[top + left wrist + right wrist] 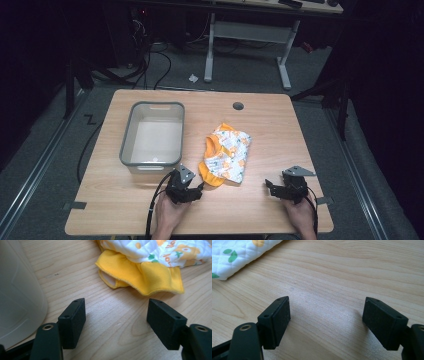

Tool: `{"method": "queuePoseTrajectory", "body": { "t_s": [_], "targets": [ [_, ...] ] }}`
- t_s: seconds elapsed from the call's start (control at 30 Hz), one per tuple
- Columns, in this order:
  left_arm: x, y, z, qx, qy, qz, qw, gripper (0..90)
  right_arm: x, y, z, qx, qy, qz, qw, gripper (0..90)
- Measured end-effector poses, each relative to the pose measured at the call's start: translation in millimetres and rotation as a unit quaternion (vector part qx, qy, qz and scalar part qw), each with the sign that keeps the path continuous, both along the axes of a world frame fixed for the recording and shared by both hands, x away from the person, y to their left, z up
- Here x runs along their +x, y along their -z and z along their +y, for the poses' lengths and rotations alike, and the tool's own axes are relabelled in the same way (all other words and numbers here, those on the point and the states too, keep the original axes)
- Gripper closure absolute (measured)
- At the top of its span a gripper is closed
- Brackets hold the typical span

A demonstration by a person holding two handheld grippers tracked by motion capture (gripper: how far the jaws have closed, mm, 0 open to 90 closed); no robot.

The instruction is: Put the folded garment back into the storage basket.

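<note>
A small quilted garment (226, 154), white with orange and green prints and yellow-orange trim, lies crumpled in the middle of the wooden table (270, 120). My left gripper (196, 186) sits open just short of its near yellow edge (142, 277), nothing between the jaws. My right gripper (270, 187) rests open over bare wood near the front right, with a corner of the garment (234, 255) off to its left. A grey plastic bin (152, 136) stands left of the garment; its pale wall (17, 297) is close to my left gripper.
A round cable hole (238, 106) is set in the far side of the table. Black cables trail from both grippers toward the near edge. Beyond the table stands a white-legged desk (250, 35) with cables on the floor.
</note>
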State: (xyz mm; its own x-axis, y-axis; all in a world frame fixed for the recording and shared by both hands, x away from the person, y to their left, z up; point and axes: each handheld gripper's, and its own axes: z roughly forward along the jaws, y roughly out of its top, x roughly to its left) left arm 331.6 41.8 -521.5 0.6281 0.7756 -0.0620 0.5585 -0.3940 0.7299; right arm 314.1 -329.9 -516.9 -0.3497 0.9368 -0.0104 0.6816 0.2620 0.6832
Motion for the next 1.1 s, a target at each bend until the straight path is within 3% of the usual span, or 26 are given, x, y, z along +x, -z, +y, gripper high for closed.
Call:
{"method": "queuePoseTrajectory", "body": {
  "t_s": [0.1,0.2,0.27,0.43,0.5,0.7,1.1],
  "targets": [
    [-0.6,-2.0,-0.3,-0.006,0.004,0.003,1.0000,32.1,-0.1,-0.1,0.1,0.001,0.000,0.001,1.0000,22.7],
    [-0.4,-8.4,1.4,-0.033,0.011,0.019,0.9992,32.0,-0.1,-0.1,0.1,0.001,0.000,0.001,1.0000,22.7],
    [-0.9,-11.8,0.9,-0.038,0.017,0.024,0.9989,31.6,-0.1,-0.1,0.1,0.000,0.000,0.001,1.0000,22.7],
    [-2.9,-16.8,-2.9,-0.034,0.022,0.016,0.9991,29.1,-0.1,-0.1,0.1,0.000,0.000,0.001,1.0000,22.7],
    [-4.1,-21.6,-6.9,-0.027,0.026,0.003,0.9993,28.3,-0.1,-0.1,0.1,0.000,0.001,0.001,1.0000,22.7],
    [-3.3,-31.9,-14.3,-0.027,0.040,0.004,0.9988,31.1,-0.1,0.0,0.1,0.000,0.000,0.001,1.0000,22.7],
    [13.8,-46.9,-31.2,-0.017,0.055,0.013,0.9983,28.9,0.0,0.0,0.0,0.000,0.000,0.000,1.0000,22.7]
  ]
}}
